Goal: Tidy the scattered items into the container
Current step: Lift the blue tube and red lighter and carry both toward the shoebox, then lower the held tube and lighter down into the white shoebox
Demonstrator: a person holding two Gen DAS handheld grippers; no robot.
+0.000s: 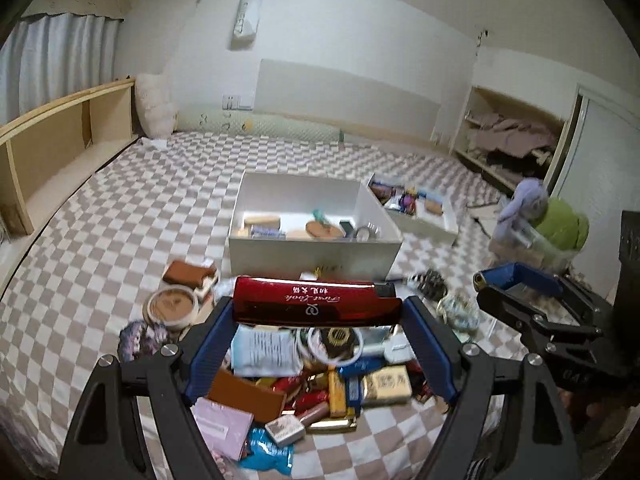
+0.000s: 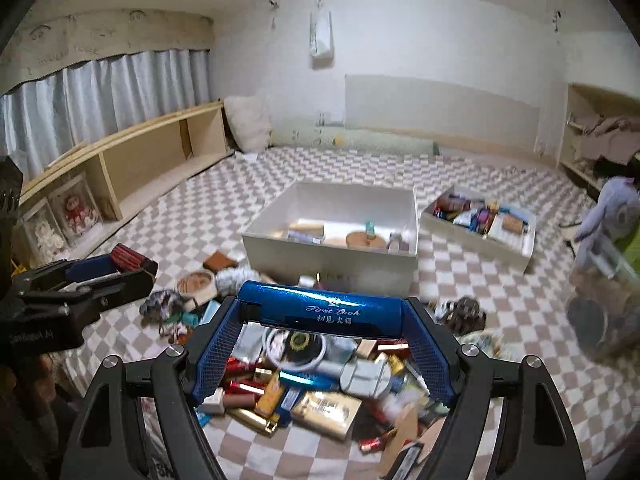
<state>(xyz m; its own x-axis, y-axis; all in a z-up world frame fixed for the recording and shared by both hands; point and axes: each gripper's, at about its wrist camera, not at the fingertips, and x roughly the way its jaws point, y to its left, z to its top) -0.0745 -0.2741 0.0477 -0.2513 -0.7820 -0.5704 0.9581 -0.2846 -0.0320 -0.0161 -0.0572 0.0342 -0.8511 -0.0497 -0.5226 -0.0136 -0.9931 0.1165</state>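
Although the white box (image 1: 316, 246) already holds a few small things on its floor, most of the job looks undone; a dense pile of packets and tubes (image 1: 320, 384) lies just before the box on the checked cover. The left gripper (image 1: 318, 306) pinches a glossy red lighter (image 1: 316, 300) end to end, in the air short of the box; the right gripper (image 2: 322, 310) likewise clamps a metallic blue lighter (image 2: 320, 308), white script along its side.
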